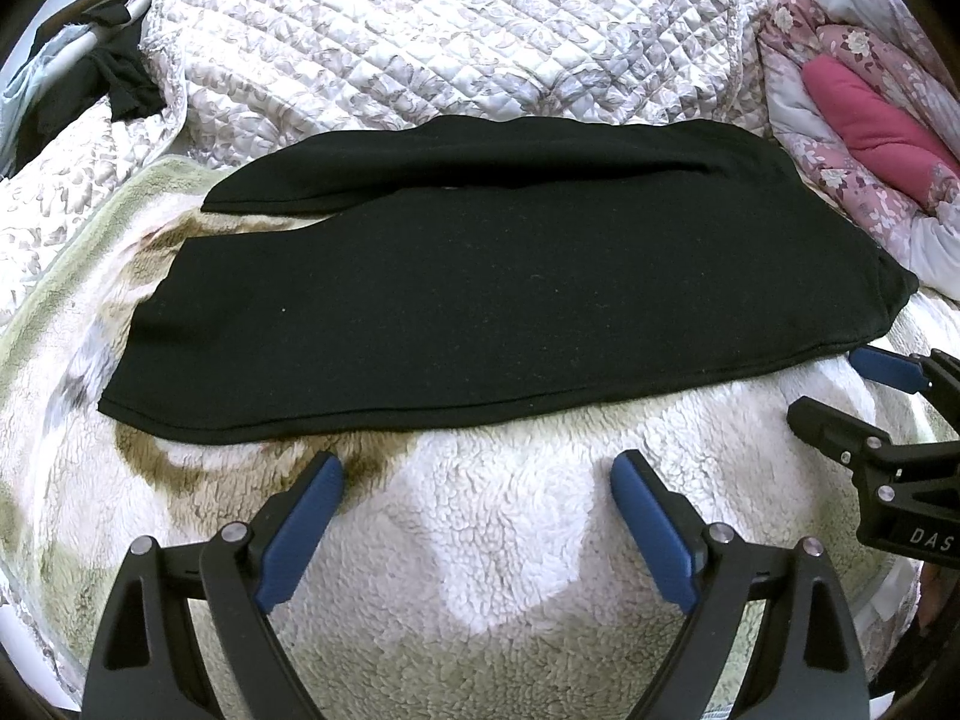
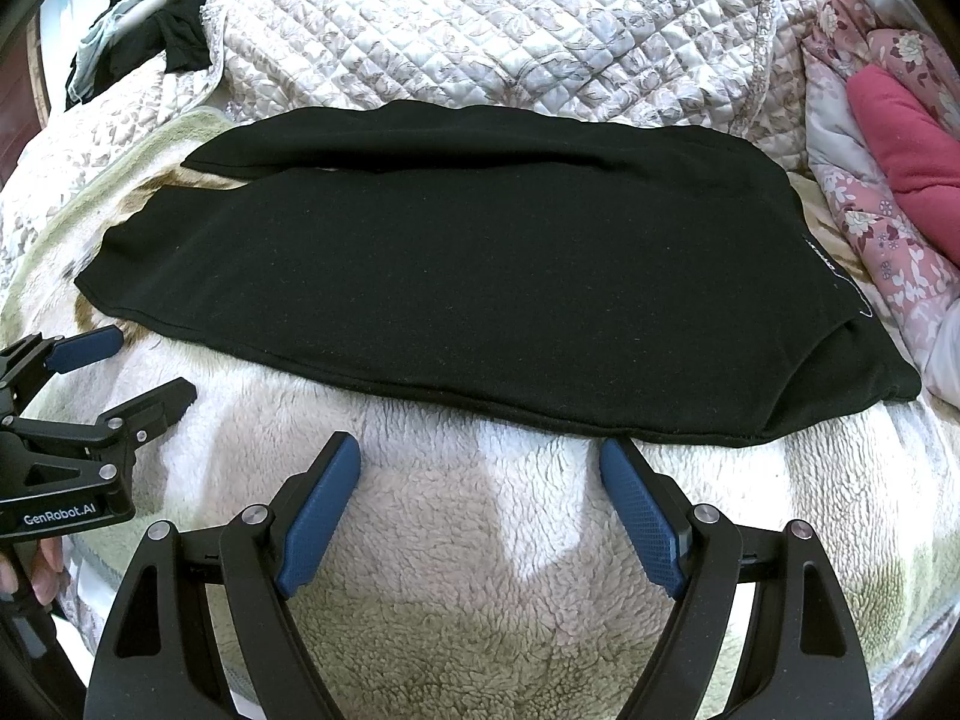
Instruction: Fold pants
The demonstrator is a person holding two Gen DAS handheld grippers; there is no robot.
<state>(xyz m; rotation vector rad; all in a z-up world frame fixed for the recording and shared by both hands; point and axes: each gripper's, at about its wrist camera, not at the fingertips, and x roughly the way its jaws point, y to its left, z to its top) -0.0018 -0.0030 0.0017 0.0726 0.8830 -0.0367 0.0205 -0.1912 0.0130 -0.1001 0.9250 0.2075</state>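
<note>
Black pants lie flat across a fleece blanket, legs to the left and waist to the right; they also show in the right wrist view. My left gripper is open and empty, just short of the pants' near hem. My right gripper is open and empty, its right fingertip at the near hem. The right gripper also shows at the right of the left wrist view, open beside the waist end. The left gripper shows at the left of the right wrist view, open.
A quilted white bedspread lies behind the pants. A pink floral quilt with a red pillow is at the right. Dark clothes on a hanger lie at the far left.
</note>
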